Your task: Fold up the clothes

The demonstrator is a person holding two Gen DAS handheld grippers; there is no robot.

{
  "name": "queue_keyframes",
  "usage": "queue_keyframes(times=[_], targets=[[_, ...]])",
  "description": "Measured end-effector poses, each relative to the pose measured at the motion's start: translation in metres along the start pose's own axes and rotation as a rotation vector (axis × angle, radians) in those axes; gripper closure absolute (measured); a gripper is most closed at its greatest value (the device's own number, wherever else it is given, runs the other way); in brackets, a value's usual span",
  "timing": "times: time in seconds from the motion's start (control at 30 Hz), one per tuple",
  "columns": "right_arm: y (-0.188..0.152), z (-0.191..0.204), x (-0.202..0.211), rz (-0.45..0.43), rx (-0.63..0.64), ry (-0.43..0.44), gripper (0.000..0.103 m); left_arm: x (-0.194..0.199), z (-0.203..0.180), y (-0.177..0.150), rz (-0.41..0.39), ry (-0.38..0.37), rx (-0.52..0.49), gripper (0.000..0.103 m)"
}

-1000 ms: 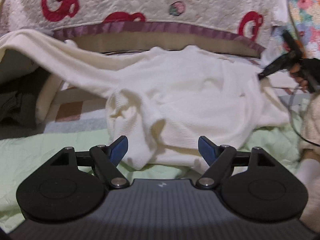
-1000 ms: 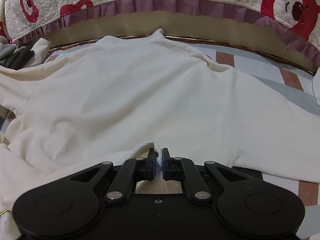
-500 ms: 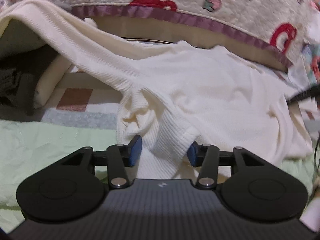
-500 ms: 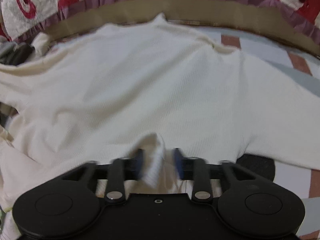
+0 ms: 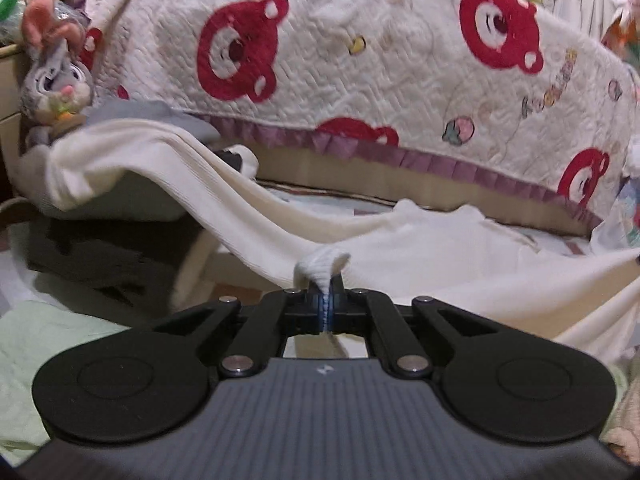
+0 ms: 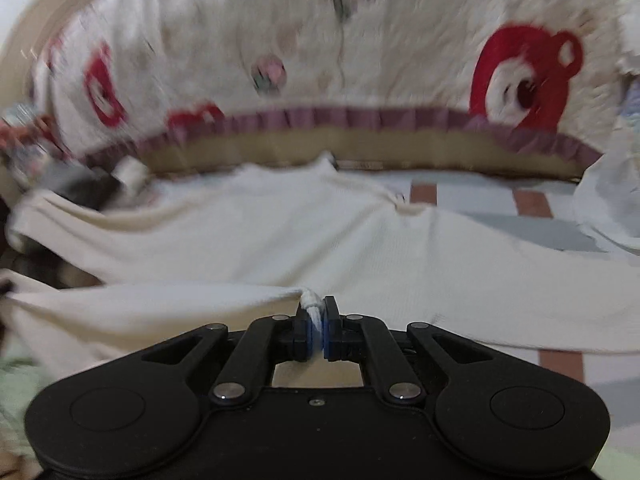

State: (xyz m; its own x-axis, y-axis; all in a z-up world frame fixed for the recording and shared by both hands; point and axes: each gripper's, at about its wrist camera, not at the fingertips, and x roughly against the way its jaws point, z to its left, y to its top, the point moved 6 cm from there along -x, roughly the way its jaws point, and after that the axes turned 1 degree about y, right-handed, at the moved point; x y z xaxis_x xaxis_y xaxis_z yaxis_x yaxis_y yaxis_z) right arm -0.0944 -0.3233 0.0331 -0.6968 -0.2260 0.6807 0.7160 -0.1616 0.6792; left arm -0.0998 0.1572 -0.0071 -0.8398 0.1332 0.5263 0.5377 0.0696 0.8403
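Observation:
A cream long-sleeved knit top (image 5: 420,248) lies spread on the bed, neck toward the headboard. My left gripper (image 5: 329,304) is shut on a bunched fold of its hem edge and holds it raised. One sleeve (image 5: 132,148) drapes up over a pile at the left. In the right wrist view the same top (image 6: 340,232) stretches across the bed, and my right gripper (image 6: 317,326) is shut on a pinch of its near edge. The fabric between the two grips is pulled taut.
A quilted bear-print cover (image 5: 360,60) with a purple frill hangs on the headboard behind. A grey plush toy (image 5: 52,80) and dark folded clothes (image 5: 100,252) sit at the left. A green sheet (image 5: 48,340) covers the near bed. A white bag (image 6: 612,200) lies at the right.
My left gripper closed on the top's edge and lifted it. My right gripper loosened briefly, then shut again on the edge. Both views tilted up toward the headboard.

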Motion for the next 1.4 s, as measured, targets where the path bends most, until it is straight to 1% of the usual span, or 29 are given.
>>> queue_keyframes(times=[0.07,0.17,0.27,0.33,0.4,0.47,0.53,0.63,0.7,0.77,0.83,0.87,0.9,0.93,0.97,1.0,1.03,1.07,1.1,1.13,1.17,1.23,1.27,1.33,1.4], targets=[[0.003,0.01,0.043,-0.027,0.021,0.021,0.097,0.018,0.006,0.005,0.007,-0.019,0.024,0.102],[-0.005,0.031,0.097,-0.041,0.049,0.071,0.097,0.04,0.011,0.002,0.043,-0.047,0.092,0.102],[-0.032,0.05,0.134,-0.012,0.061,0.119,0.097,0.061,0.015,-0.011,0.096,-0.054,0.161,0.102],[-0.056,0.054,0.147,0.014,0.082,0.115,0.097,0.07,0.019,-0.03,0.146,-0.055,0.217,0.102],[-0.078,0.046,0.145,0.039,0.069,0.078,0.097,0.074,0.02,-0.054,0.202,-0.049,0.251,0.102],[-0.099,0.032,0.131,0.084,0.033,0.033,0.097,0.07,0.019,-0.083,0.278,-0.047,0.283,0.102],[-0.112,0.024,0.117,0.121,0.026,0.005,0.097,0.068,0.018,-0.102,0.327,-0.047,0.305,0.102],[-0.113,0.03,0.113,0.143,0.061,0.017,0.097,0.067,0.017,-0.125,0.385,-0.046,0.331,0.102],[-0.11,0.037,0.117,0.156,0.121,0.024,0.097,0.069,0.019,-0.132,0.4,-0.057,0.359,0.102],[-0.112,0.035,0.113,0.187,0.158,0.008,0.097,0.067,0.028,-0.139,0.429,-0.067,0.417,0.102],[-0.119,0.03,0.103,0.231,0.154,-0.018,0.097,0.058,0.038,-0.154,0.492,-0.067,0.5,0.102],[-0.123,0.03,0.099,0.26,0.153,-0.016,0.097,0.054,0.04,-0.16,0.522,-0.065,0.521,0.102],[-0.126,0.03,0.096,0.294,0.154,-0.002,0.095,0.052,0.04,-0.165,0.55,-0.06,0.514,0.102],[-0.13,0.032,0.094,0.338,0.16,0.021,0.089,0.049,0.04,-0.17,0.578,-0.055,0.508,0.101],[-0.131,0.036,0.096,0.376,0.179,0.052,0.087,0.048,0.039,-0.172,0.609,-0.056,0.491,0.1],[-0.131,0.041,0.099,0.404,0.204,0.084,0.083,0.049,0.038,-0.173,0.642,-0.063,0.46,0.099],[-0.128,0.046,0.104,0.417,0.218,0.119,0.072,0.05,0.037,-0.173,0.676,-0.07,0.43,0.098],[-0.122,0.049,0.11,0.416,0.217,0.164,0.061,0.052,0.036,-0.171,0.698,-0.076,0.401,0.093],[-0.113,0.052,0.116,0.405,0.204,0.209,0.059,0.056,0.037,-0.165,0.706,-0.081,0.374,0.091],[-0.101,0.053,0.12,0.385,0.187,0.242,0.059,0.061,0.038,-0.158,0.701,-0.089,0.353,0.084],[-0.088,0.053,0.122,0.363,0.172,0.266,0.059,0.067,0.039,-0.147,0.679,-0.101,0.341,0.079],[-0.062,0.055,0.121,0.325,0.154,0.304,0.059,0.078,0.041,-0.125,0.63,-0.128,0.318,0.073],[-0.049,0.057,0.116,0.313,0.155,0.317,0.058,0.082,0.042,-0.113,0.596,-0.147,0.314,0.068],[-0.027,0.064,0.097,0.303,0.192,0.33,0.055,0.085,0.043,-0.088,0.529,-0.164,0.315,0.062],[-0.011,0.074,0.067,0.307,0.254,0.324,0.053,0.078,0.044,-0.069,0.498,-0.17,0.318,0.061]])
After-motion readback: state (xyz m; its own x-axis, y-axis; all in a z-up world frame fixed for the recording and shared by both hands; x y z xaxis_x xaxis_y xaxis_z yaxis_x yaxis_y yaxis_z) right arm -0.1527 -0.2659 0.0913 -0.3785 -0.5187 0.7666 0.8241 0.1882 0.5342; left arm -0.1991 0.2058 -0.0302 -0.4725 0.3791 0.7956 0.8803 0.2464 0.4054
